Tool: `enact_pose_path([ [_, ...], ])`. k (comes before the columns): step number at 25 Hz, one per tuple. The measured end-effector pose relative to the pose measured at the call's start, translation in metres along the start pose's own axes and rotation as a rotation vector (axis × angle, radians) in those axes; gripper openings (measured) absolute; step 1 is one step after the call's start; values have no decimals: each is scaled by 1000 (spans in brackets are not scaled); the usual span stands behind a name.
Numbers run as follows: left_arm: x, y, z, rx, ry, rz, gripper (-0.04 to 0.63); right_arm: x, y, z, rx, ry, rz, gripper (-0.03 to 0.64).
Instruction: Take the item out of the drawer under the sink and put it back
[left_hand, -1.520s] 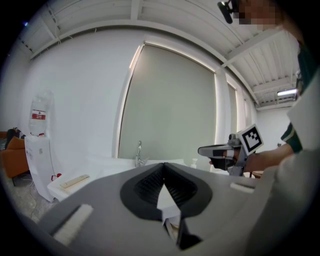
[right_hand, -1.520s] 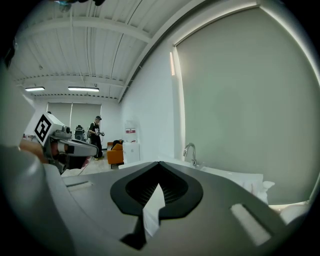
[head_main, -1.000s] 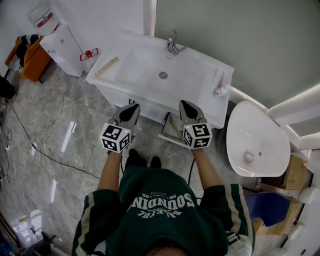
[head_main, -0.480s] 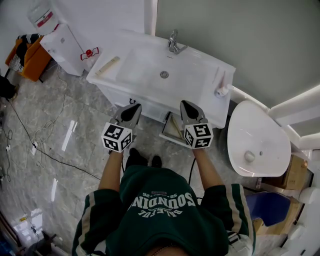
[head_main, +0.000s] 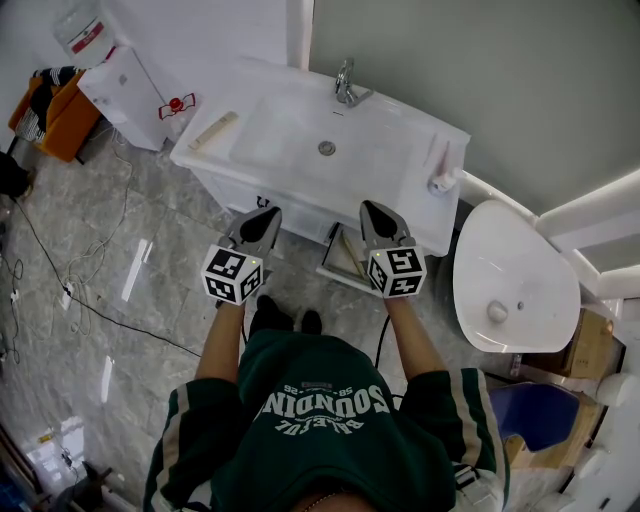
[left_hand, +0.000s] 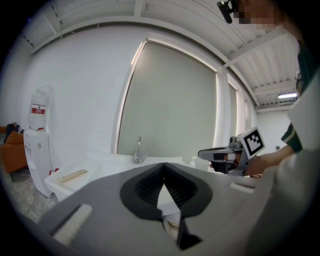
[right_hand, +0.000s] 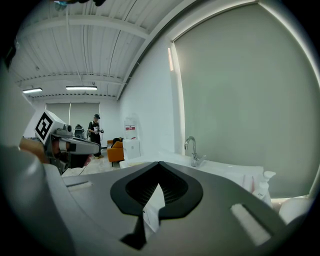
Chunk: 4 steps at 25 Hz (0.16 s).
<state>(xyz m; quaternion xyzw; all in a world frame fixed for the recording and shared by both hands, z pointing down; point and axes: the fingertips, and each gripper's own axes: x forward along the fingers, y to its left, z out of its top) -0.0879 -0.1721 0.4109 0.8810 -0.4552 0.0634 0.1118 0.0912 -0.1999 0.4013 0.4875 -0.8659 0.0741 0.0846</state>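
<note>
From the head view, the white sink cabinet (head_main: 300, 195) stands in front of me, with a basin (head_main: 327, 140) and a tap (head_main: 346, 85). Under the counter a drawer (head_main: 345, 262) is pulled partly out; I cannot make out what lies in it. My left gripper (head_main: 265, 216) hovers in front of the cabinet, left of the drawer, shut and empty. My right gripper (head_main: 373, 211) hangs above the drawer's right side, also shut and empty. In the left gripper view the left gripper (left_hand: 163, 165) points over the counter; in the right gripper view the right gripper (right_hand: 159, 164) points at the tap (right_hand: 191, 148).
A beige bar (head_main: 214, 132) lies on the counter's left, a soap bottle (head_main: 440, 180) at its right. A toilet (head_main: 515, 280) stands to the right. A water dispenser (head_main: 125, 85), an orange chair (head_main: 60, 115) and floor cables (head_main: 60, 290) are at left. A person stands far off (right_hand: 95, 131).
</note>
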Motion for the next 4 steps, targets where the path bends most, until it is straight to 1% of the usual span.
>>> enact_pose_path([
  [4, 1, 1, -1, 0, 4, 2, 49, 0, 0, -1, 3, -3, 3, 2],
])
